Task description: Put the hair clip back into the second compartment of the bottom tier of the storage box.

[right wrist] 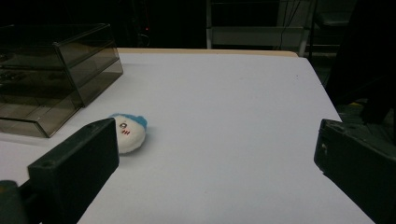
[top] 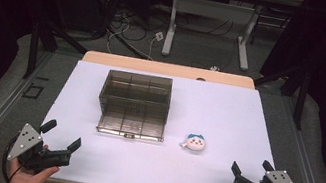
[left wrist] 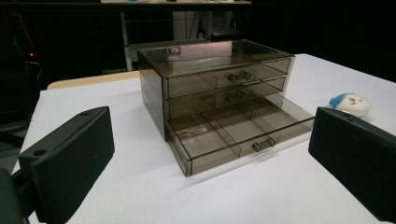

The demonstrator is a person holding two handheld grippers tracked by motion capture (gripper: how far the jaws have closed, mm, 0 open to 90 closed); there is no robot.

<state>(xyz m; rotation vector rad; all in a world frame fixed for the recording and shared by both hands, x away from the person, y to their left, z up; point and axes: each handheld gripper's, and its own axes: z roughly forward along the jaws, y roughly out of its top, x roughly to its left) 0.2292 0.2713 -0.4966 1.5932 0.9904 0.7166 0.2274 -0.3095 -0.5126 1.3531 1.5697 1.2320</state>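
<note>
A smoky see-through drawer chest (top: pixel 134 103) (left wrist: pixel 215 88) (right wrist: pixel 46 74) stands left of the table's middle. Its bottom drawer (left wrist: pixel 243 133) is pulled out and looks empty; the two upper drawers are pushed in. A small white plush toy with a blue top (top: pixel 195 142) (left wrist: pixel 350 103) (right wrist: pixel 128 130) lies on the white sheet to the right of the chest. My left gripper (top: pixel 61 135) (left wrist: pixel 210 158) is held open near the front left corner, facing the chest. Over at the front right, my right gripper (top: pixel 249 171) (right wrist: pixel 215 163) is open too, with nothing between its jaws.
The white sheet (top: pixel 228 113) covers a wooden table whose far edge (top: pixel 170 69) shows. Behind it stand a desk's legs (top: pixel 170 32) and loose cables (top: pixel 126 29) on the floor. Dark stands flank both sides.
</note>
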